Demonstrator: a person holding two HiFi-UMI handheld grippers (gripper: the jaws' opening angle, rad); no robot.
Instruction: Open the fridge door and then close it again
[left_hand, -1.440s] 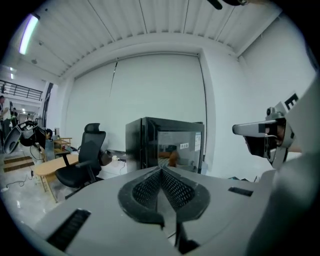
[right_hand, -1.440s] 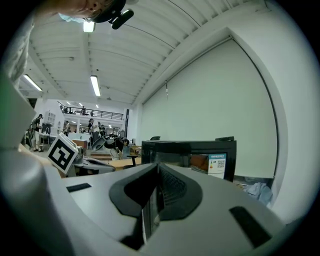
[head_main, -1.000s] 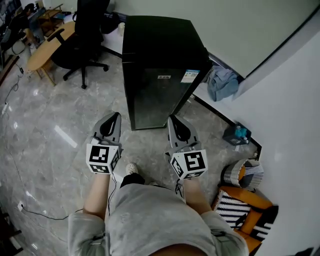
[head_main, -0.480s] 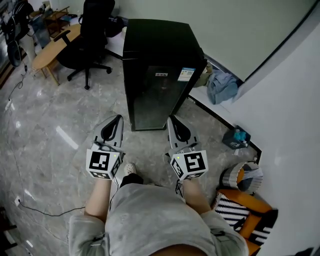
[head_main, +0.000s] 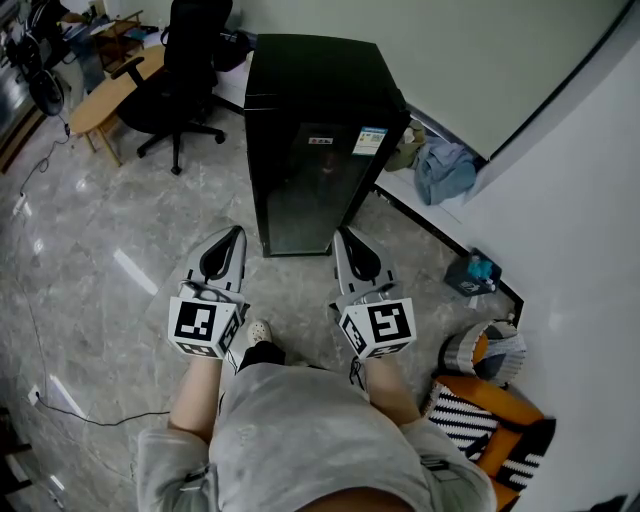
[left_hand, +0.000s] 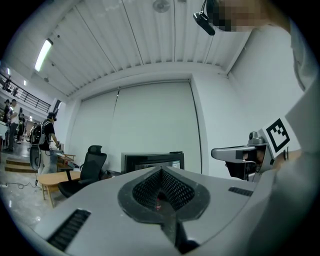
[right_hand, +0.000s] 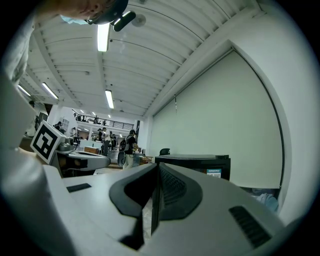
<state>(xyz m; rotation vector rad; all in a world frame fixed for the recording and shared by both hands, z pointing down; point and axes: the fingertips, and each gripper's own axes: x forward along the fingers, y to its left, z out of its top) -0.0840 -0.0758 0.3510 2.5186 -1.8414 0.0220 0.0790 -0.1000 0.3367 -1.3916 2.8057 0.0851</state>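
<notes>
Black fridge stands shut on the floor, just ahead of both hand-held grippers.
Left hand-held gripper and right hand-held gripper are each closed tight, empty and clear of the door. No handle is visible. Risk: a closed tip pressed at the glossy door edge would likely slip or scrape, and a hard pull could shift the fridge.

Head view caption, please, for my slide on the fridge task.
Person faces a closed black fridge, holding the left gripper and right gripper, both shut and empty, short of its door.
</notes>
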